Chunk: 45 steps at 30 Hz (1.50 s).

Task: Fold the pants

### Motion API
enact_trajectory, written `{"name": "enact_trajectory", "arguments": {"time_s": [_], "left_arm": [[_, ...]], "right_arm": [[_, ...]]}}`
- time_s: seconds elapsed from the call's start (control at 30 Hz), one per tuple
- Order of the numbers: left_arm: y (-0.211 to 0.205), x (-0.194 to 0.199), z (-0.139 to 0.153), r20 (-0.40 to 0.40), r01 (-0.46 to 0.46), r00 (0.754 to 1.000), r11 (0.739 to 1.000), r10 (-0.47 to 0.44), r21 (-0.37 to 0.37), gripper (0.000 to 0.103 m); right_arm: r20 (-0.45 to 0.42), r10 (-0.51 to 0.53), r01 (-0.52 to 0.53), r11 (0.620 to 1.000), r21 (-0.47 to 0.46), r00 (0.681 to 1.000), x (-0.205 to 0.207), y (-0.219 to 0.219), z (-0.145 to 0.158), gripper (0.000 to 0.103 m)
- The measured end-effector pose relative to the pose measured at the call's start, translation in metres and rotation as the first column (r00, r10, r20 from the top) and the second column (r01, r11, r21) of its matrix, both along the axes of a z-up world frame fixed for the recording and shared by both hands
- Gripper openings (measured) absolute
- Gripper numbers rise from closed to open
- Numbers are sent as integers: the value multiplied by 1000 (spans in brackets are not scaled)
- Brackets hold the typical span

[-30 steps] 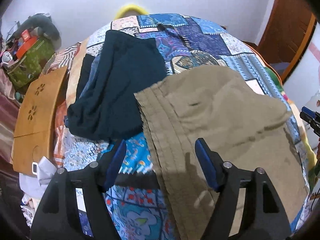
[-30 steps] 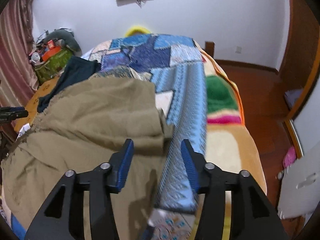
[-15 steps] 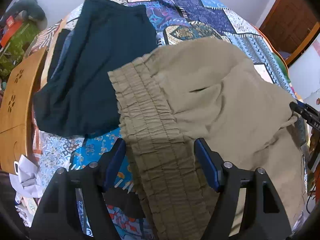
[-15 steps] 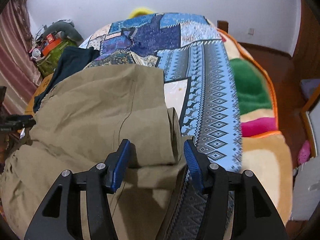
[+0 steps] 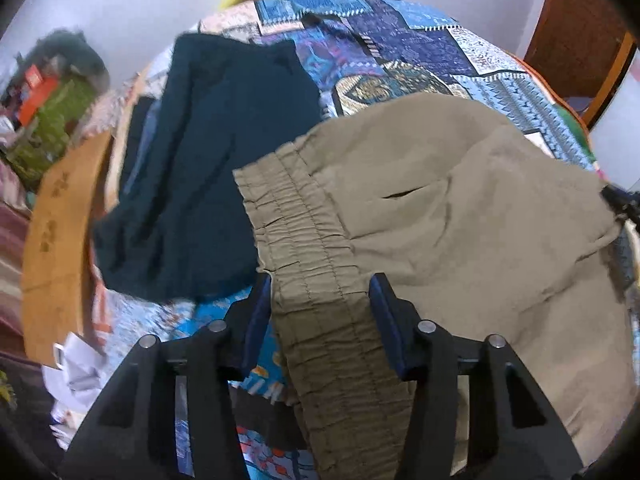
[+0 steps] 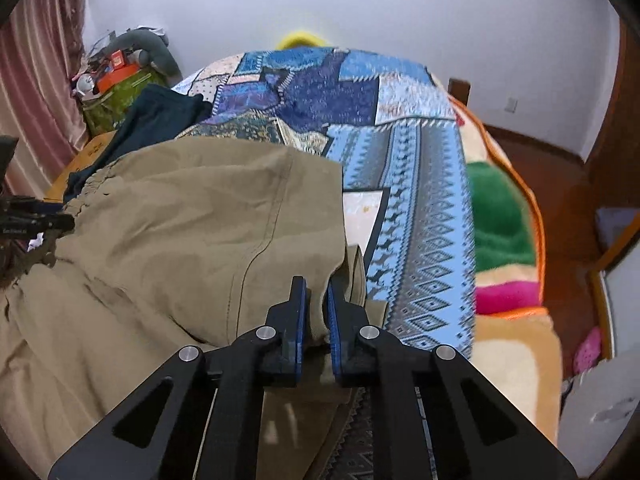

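Observation:
Khaki pants (image 5: 460, 220) lie spread on the patchwork bedspread (image 5: 400, 40). Their elastic waistband (image 5: 312, 264) runs between the fingers of my left gripper (image 5: 320, 300), which is open around it. In the right wrist view the pants (image 6: 180, 220) fill the lower left. My right gripper (image 6: 317, 300) is shut on a fold at the pants' right edge. The left gripper's tip shows at the far left of that view, at the waistband.
A dark navy garment (image 5: 216, 152) lies on the bed left of the pants. A wooden board (image 5: 56, 240) and a cluttered green bag (image 5: 44, 128) stand off the bed's left side. A green and pink blanket (image 6: 500, 240) and wooden floor are to the right.
My right gripper has closed on the pants' right edge fold. My left gripper has moved in so the waistband lies between its open fingers.

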<state>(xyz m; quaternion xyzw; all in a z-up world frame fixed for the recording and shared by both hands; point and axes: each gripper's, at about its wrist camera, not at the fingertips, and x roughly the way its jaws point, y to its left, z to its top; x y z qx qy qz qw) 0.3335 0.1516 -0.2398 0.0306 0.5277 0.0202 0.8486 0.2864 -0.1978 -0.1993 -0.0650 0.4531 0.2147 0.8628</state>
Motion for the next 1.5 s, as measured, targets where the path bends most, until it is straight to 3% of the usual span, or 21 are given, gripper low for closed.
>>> {"name": "enact_trajectory", "arguments": {"time_s": [0.1,0.23,0.37,0.57,0.63,0.73,1.0,1.17,1.5], "left_arm": [[-2,-1,0,21,-25,999,999,24,46,51],[2,-3,-9,6,-78,997,996,78,32,51],[0,-4,-9,-9,-35,999,999,35,38,51],[6,-11,19,23,11,1000,1000,-11,-14,57],[12,-10,31,48,5,999,999,-3,-35,68],[19,-4,47,87,-8,996,999,11,-35,70],[46,36,53,103,-58,993,996,64,-66,74],[61,59,33,66,-93,993,992,99,-84,74],[69,84,-17,-24,-97,995,990,96,-98,74]], "right_arm": [[-1,-14,14,1000,-23,1000,3,-1,-1,7],[-37,-25,23,999,-42,999,5,2,-10,6],[-72,-23,19,998,-54,997,7,4,-15,7],[-68,-30,30,1000,-5,997,8,-2,6,12],[-42,-29,30,999,14,999,9,-2,19,19],[5,-20,20,999,38,1000,13,2,38,35],[81,4,-10,997,76,997,50,29,62,48],[38,-6,2,995,96,999,89,46,46,49],[-164,-14,24,998,59,986,157,74,-34,49]]}}
